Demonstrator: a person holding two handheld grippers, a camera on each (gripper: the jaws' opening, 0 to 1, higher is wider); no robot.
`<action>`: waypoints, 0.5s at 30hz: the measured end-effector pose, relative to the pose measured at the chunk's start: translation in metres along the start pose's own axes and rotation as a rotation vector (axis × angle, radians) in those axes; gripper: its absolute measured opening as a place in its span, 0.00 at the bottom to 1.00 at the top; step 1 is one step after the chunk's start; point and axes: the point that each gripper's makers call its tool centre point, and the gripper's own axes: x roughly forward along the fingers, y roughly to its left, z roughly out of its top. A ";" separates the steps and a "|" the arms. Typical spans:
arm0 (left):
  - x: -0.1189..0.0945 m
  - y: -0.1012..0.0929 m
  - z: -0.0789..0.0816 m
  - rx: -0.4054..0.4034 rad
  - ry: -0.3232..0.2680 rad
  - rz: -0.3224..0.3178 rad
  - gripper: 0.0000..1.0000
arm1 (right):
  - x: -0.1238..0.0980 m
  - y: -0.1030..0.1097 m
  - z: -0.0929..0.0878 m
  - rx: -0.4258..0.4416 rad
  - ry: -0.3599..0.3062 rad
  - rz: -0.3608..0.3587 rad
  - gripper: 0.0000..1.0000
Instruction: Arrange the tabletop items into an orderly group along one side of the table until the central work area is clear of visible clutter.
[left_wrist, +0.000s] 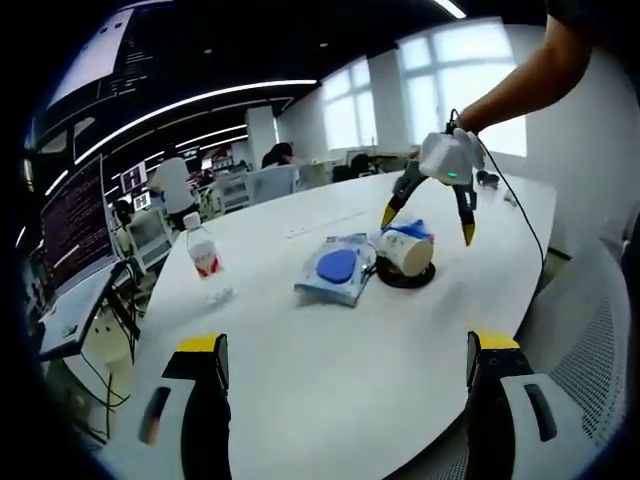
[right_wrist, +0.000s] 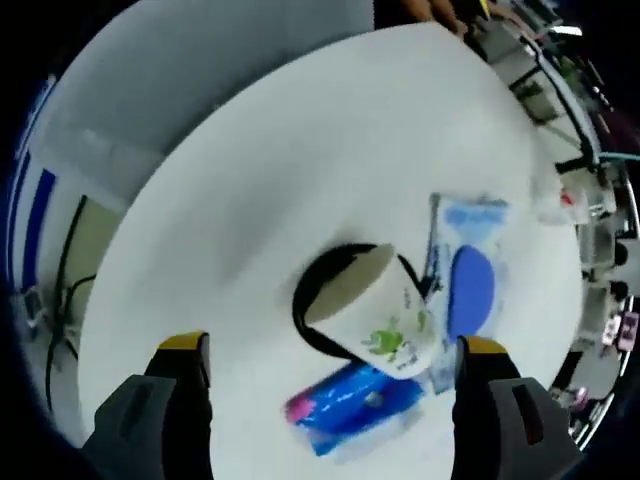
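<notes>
Glossy white table (left_wrist: 330, 350); clear plastic bottle (left_wrist: 204, 250); glossy cup (right_wrist: 378, 310).

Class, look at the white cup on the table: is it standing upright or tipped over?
Tipped. The white cup lies on its side on the black ring, its open mouth facing sideways.

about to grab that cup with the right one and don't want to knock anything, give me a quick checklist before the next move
1. Right hand-held gripper open: ok, jaws spread wide.
2. Right hand-held gripper over the white paper cup with green print: ok, cup lies between the jaws in the right gripper view.
3. Cup upright: not ok, it lies tilted on the black round coaster.
4. Neighbours clear of cup: not ok, the blue-and-white wipes pack and the small blue packet sit close beside it.
5. Left hand-held gripper out of the way: ok, open over bare white table.
6. Clear plastic bottle with red label standing apart: ok.
</notes>
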 end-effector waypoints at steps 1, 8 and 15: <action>0.000 0.000 0.000 -0.002 -0.001 0.001 1.00 | 0.000 0.000 0.001 -0.006 -0.005 0.006 1.00; -0.001 0.002 0.001 -0.013 -0.009 0.009 1.00 | 0.005 0.000 -0.002 -0.160 0.027 0.051 1.00; -0.001 0.001 0.002 -0.005 -0.008 0.009 1.00 | 0.011 -0.006 -0.002 -0.267 0.046 0.056 1.00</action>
